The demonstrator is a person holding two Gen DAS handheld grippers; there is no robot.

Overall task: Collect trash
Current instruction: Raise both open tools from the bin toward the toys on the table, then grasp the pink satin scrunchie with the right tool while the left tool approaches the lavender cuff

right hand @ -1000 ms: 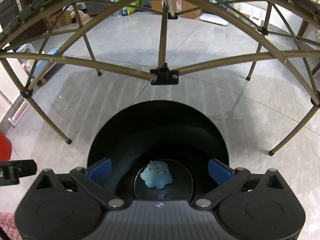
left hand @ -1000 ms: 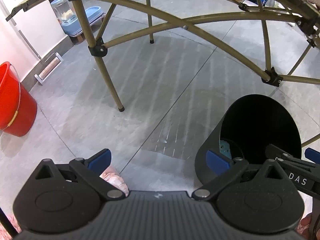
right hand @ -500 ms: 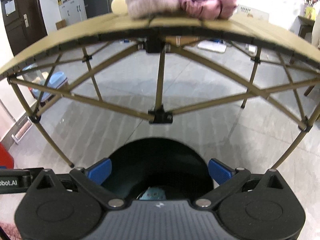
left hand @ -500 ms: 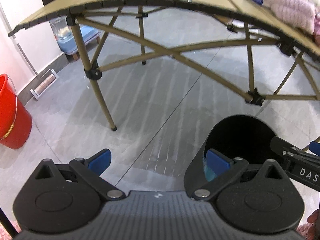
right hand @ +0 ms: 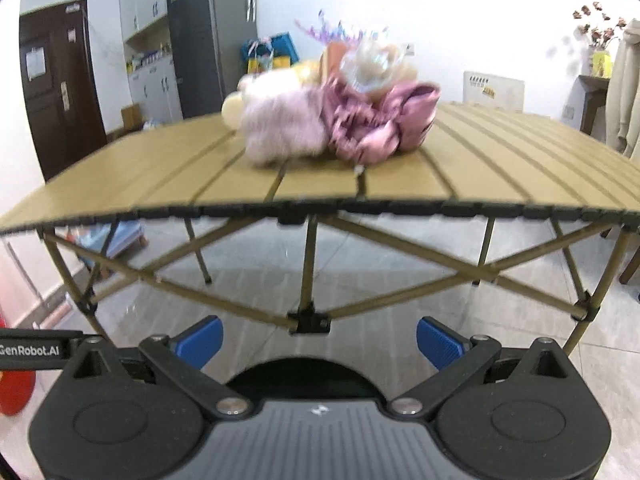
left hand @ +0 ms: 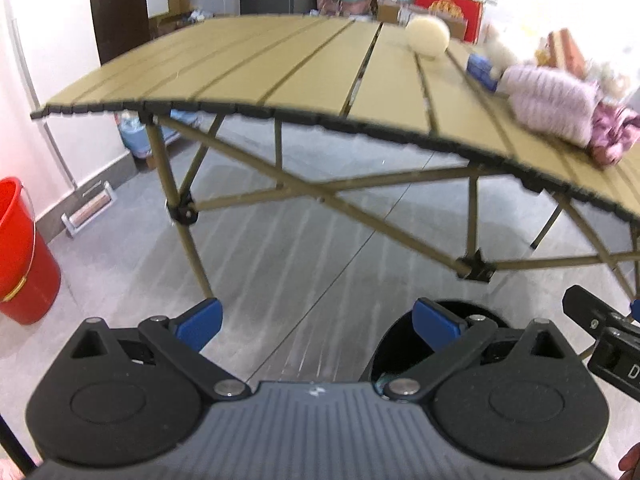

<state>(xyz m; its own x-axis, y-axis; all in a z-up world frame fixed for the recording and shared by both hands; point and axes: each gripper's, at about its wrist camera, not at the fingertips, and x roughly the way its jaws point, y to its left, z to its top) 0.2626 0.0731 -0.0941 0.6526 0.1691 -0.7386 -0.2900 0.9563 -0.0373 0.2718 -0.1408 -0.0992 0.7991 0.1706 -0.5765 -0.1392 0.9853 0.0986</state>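
A black trash bin [left hand: 404, 344] stands on the floor below the tan folding table [left hand: 280, 76]; its rim also shows in the right wrist view [right hand: 304, 376]. A pile of soft items lies on the table: a pale pink fluffy piece [right hand: 280, 132], a crumpled mauve cloth [right hand: 380, 124] and a cream ball [left hand: 427, 35]. My left gripper [left hand: 318, 324] is open and empty, raised near table height. My right gripper [right hand: 318, 340] is open and empty above the bin, facing the pile.
A red bucket [left hand: 20, 256] stands on the floor at the left by the wall. The table's crossed legs [right hand: 308, 280] and black joints lie ahead under the tabletop. A dark door [right hand: 56, 92] and a fridge [right hand: 208, 36] are at the back.
Both grippers have risen and tilted up from looking down into the bin to table height. The tabletop and the pile on it have come into view; the bin has dropped low.
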